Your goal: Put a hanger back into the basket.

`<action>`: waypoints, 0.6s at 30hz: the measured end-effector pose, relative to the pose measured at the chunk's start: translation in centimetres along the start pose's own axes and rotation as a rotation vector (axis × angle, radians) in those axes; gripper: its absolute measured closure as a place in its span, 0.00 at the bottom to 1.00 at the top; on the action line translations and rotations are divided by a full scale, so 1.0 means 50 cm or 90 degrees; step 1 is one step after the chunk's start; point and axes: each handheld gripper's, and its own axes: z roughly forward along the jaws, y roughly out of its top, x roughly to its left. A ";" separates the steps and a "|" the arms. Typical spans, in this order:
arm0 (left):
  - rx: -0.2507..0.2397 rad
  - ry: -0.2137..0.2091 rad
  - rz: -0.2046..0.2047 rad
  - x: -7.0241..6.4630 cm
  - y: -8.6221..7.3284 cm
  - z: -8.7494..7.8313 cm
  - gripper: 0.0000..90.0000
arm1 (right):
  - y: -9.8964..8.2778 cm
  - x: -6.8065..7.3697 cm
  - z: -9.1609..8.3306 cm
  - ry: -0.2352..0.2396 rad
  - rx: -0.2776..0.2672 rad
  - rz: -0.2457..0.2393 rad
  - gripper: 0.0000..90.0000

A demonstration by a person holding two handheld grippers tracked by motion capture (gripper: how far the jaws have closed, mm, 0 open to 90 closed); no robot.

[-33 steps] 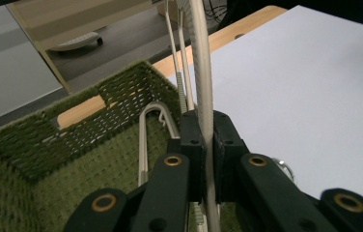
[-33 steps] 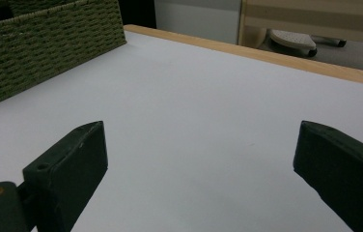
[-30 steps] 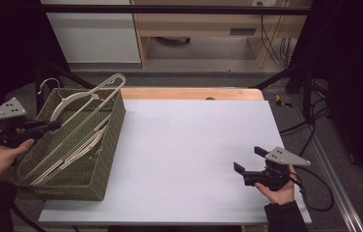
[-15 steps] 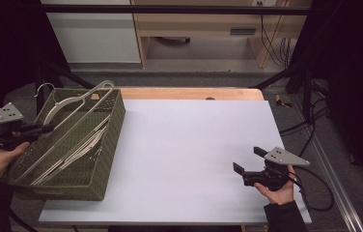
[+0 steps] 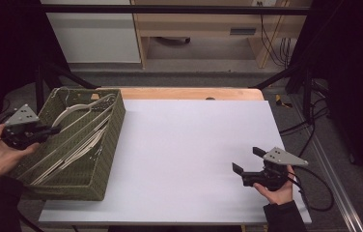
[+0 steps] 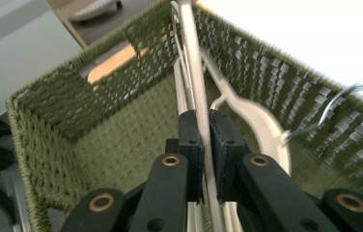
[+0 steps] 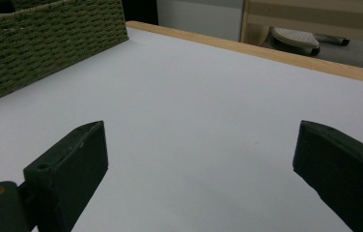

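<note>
At the far left of the high view, the left gripper (image 5: 49, 129) is held in a hand (image 5: 3, 154) at the left wall of a green woven basket (image 5: 103, 159). The basket is set on the left part of the white table (image 5: 189, 145), and part of it hangs past the table's left edge. Inside the basket a bunch of pale clothes hangers (image 5: 80, 140) is laid, with their long bars running from the near end to the far end. Their thin wire hooks are seen near the far wall of the basket. In the left gripper view, the two black jaws are pressed tight on the bar of one pale hanger (image 6: 195, 96), so that hanger is gripped by the left gripper (image 6: 206, 140). The curved shoulder of the hanger and a grey wire hook (image 6: 343, 104) are seen just to the right of the jaws, inside the green basket (image 6: 121, 140). The middle of the table is bare and white. At the right, near the front edge, the right gripper (image 5: 248, 162) is held in the other hand (image 5: 277, 191), low over the table. Its jaws are spread wide apart and nothing is held between them. In the right gripper view, the white table (image 7: 208, 111) is seen between the two spread jaws, and the green basket (image 7: 49, 43) is seen far off at the top left corner.
</note>
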 end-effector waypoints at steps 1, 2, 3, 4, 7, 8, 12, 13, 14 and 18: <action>0.010 -0.001 0.005 -0.001 -0.004 0.007 0.94 | 0.000 0.000 0.000 0.001 0.001 0.000 0.06; 0.011 0.000 0.008 -0.003 -0.006 0.013 0.94 | 0.000 0.000 0.001 0.000 0.001 -0.001 0.07; 0.010 -0.001 0.009 -0.008 -0.007 0.017 0.94 | -0.001 0.000 0.002 0.000 0.001 0.000 0.07; 0.008 -0.002 0.011 -0.012 -0.008 0.021 0.94 | -0.001 0.001 0.002 -0.001 0.003 0.002 0.07; 0.003 0.004 0.019 -0.019 -0.020 0.030 0.94 | -0.001 0.001 0.004 0.001 0.004 -0.001 0.07; 0.001 0.008 0.021 -0.021 -0.027 0.034 0.94 | -0.001 0.001 0.004 0.002 0.004 -0.001 0.07; 0.030 0.011 0.019 -0.013 -0.060 0.046 0.94 | -0.002 0.002 0.005 0.003 0.005 -0.001 0.07; 0.039 0.011 0.009 -0.011 -0.066 0.050 0.93 | -0.002 0.002 0.005 0.005 0.007 -0.002 0.07; 0.042 0.004 -0.007 -0.011 -0.072 0.054 0.94 | -0.002 0.002 0.007 0.004 0.006 -0.002 0.07; 0.065 -0.029 -0.062 -0.015 -0.090 0.073 0.94 | -0.003 0.003 0.011 0.004 0.010 -0.001 0.07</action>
